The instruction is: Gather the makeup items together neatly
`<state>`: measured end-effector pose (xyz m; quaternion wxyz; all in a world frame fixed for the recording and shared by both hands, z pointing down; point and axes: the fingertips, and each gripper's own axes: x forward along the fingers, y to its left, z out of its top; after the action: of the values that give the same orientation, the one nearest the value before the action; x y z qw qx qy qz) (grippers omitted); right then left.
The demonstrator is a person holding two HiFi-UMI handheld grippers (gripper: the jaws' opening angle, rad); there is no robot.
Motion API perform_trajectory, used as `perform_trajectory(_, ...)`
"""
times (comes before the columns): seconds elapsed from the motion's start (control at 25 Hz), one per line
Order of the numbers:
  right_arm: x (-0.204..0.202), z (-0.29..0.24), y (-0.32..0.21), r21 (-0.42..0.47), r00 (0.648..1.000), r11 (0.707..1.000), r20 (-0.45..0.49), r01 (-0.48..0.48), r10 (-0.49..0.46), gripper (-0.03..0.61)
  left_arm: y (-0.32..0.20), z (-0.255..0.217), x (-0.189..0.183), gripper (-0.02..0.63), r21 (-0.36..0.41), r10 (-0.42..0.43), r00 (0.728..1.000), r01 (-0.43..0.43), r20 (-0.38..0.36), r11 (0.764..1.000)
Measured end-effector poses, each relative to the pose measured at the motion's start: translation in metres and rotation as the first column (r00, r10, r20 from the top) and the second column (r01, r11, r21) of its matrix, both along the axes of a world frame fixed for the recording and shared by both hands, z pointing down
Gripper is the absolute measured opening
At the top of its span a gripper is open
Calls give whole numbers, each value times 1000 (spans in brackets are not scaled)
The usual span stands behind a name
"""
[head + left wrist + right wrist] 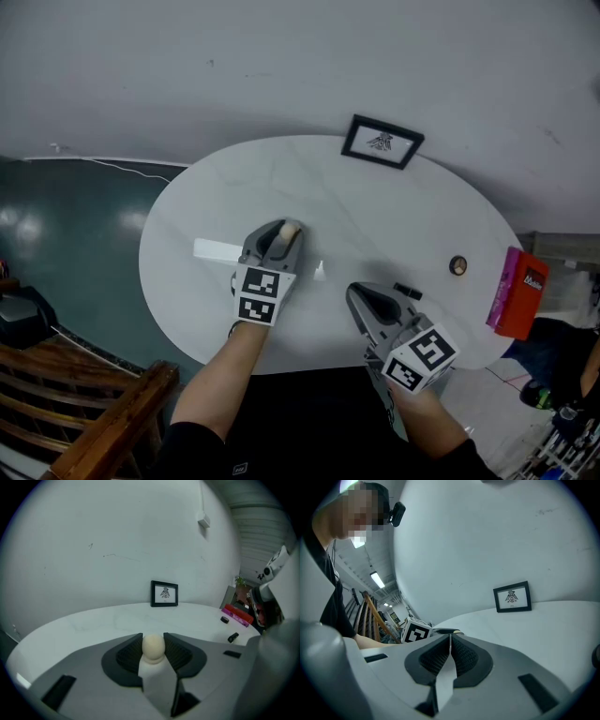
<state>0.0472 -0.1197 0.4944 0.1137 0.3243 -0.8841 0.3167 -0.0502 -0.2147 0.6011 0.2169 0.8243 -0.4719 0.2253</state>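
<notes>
Left tool [153, 639]: clamped on beige makeup sponge [153, 649] | right tool [450, 639]: closed, empty

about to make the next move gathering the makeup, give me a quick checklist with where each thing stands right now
1. Left gripper has its item: ok, the jaws press both sides of the beige sponge.
2. Sponge lifted off the table: cannot tell.
3. Right gripper free: ok, jaws together, nothing between them.
4. Items gathered: not ok. The white flat item lies left of the left gripper, while the small black item, round item and pink box lie toward the right.
5. Framed picture out of the way: ok, it stands at the far edge.
</notes>
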Motion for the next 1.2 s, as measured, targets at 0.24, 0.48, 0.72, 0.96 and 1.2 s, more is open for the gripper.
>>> perform_trajectory(0.24,1,-1,6,4,1000,1000,7,-17,17,37,16,0,-15,144,24,84,980,-90,180,996)
perform_trajectory(0.48,2,1,9,1,999,1000,13,-31,31,37,19,5,-37,144,-8,32,984,-32,176,999)
perform_trajectory(0.72,-4,0,16,4,999,1000,11,-30,30,37,28,13,-47,152,-27,32,984,-27,177,999)
perform_trajectory(0.96,-1,-3,21,19,999,999,-4,-41,41,37,32,19,-43,213,-40,58,987,-52,151,998)
perform_trajectory(1.2,11,-21,18,52,997,996,-15,-75,76,37,39,8,-45,278,-38,56,992,-52,116,998)
